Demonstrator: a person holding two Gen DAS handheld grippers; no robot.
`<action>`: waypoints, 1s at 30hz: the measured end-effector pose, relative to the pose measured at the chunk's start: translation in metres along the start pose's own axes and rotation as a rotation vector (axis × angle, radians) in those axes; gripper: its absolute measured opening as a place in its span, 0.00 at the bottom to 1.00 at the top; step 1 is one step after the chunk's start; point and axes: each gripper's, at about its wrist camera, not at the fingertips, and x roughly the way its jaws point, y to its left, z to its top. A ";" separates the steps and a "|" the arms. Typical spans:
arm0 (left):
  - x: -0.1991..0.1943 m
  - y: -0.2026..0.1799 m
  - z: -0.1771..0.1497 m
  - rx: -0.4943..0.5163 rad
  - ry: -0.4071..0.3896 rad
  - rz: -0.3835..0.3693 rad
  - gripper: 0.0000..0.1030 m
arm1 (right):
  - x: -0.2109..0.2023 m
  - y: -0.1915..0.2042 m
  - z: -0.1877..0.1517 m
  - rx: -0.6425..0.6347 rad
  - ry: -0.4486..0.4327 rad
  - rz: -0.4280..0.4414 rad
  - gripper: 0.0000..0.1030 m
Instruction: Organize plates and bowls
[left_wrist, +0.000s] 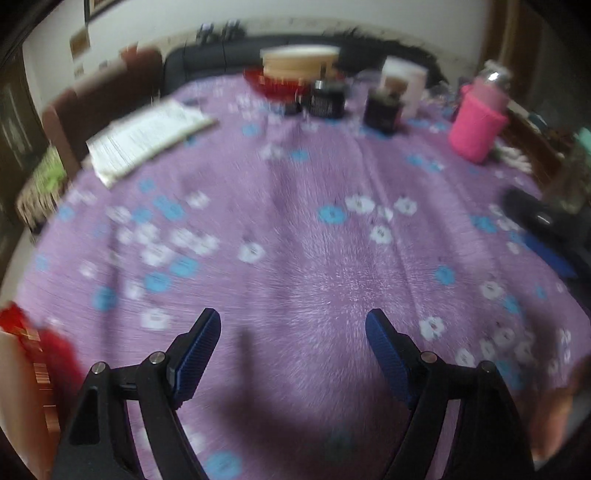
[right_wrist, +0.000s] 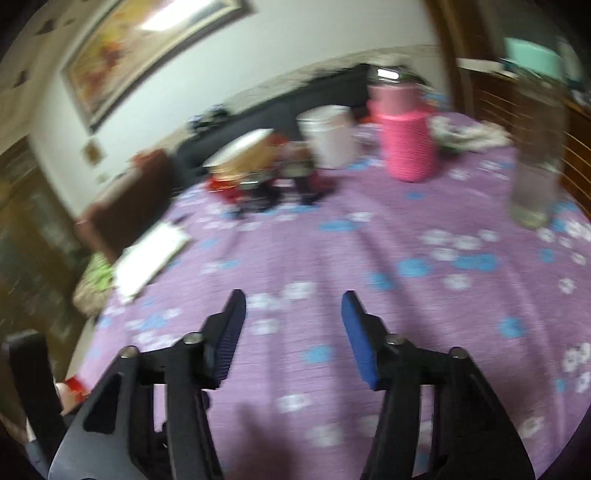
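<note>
bench (left_wrist: 295, 192) under purple flowered cloth, far edge crowded | stack of bowls and plates (left_wrist: 300, 61) seen at far side on red bowl (left_wrist: 273, 86), blurred; judged stiff, breakable, slick-glazed, heavy as a stack, best pinched at one rim, singly | left gripper (left_wrist: 293, 325) and right gripper (right_wrist: 293, 306): jaws apart, nothing between them, well short of stack

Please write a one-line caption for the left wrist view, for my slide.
Left gripper, jaws open and empty, above a purple flowered tablecloth; stacked bowls stand at the far side.
</note>
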 end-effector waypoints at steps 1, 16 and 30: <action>0.010 -0.001 0.001 -0.005 0.016 0.002 0.78 | 0.003 -0.010 0.001 0.008 0.009 -0.028 0.53; 0.009 -0.016 -0.005 0.014 -0.154 0.008 0.80 | 0.035 -0.045 0.004 0.011 0.057 -0.183 0.53; 0.020 -0.016 -0.003 -0.004 -0.103 -0.012 0.87 | 0.052 -0.050 -0.004 -0.007 0.110 -0.225 0.53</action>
